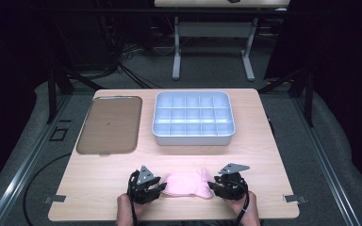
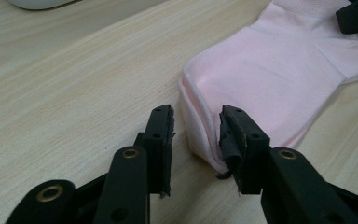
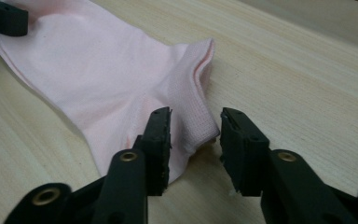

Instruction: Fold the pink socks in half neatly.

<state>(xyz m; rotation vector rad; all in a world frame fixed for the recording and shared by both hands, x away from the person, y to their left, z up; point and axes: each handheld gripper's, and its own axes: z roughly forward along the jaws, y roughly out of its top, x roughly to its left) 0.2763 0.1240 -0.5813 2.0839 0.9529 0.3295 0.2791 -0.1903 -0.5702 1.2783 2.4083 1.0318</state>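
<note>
Where both released claws, left (image 2: 196, 128) and right (image 3: 196, 128), flank it: pale pink sock (image 1: 187, 183), flat, ribbed cuff.

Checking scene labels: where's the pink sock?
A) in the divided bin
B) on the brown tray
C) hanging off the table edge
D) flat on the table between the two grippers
D: the sock lies flat on the table, with the left gripper and right gripper at its ends.

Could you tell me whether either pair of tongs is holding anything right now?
Nothing is held: both tongs stand open around opposite ends of the flat pink fabric sock.
</note>
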